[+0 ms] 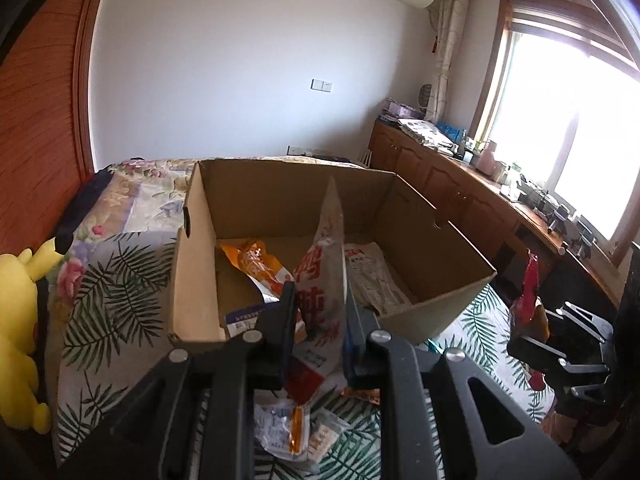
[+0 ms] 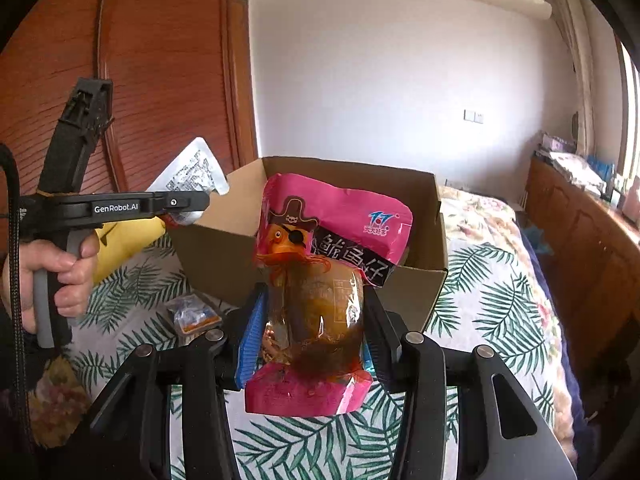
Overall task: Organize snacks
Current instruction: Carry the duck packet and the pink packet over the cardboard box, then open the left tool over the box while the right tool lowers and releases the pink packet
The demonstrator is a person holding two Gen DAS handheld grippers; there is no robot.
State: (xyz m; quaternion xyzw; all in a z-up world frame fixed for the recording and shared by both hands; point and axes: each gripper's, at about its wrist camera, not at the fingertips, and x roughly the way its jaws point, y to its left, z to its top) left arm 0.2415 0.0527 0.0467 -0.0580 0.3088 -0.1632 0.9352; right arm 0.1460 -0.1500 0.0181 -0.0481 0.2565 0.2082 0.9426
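- The left gripper (image 1: 318, 312) was clenched on a grey snack pouch (image 1: 326, 280), held upright at the near wall of the open cardboard box (image 1: 436, 276).
- The right gripper (image 2: 316, 336) squeezed a pink squid-snack bag (image 2: 328, 256) by its clear lower half, in front of the box.
- Best carry each packet over the rim before letting go (two packets already lay inside), one at a time, since loose packets (image 1: 296, 432) remained on the leaf-print bedspread (image 1: 116, 300).

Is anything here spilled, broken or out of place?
Nothing spilled or torn. A few snack packets lie loose on the bedspread outside the cardboard box, one small packet off alone, simply not sorted yet.
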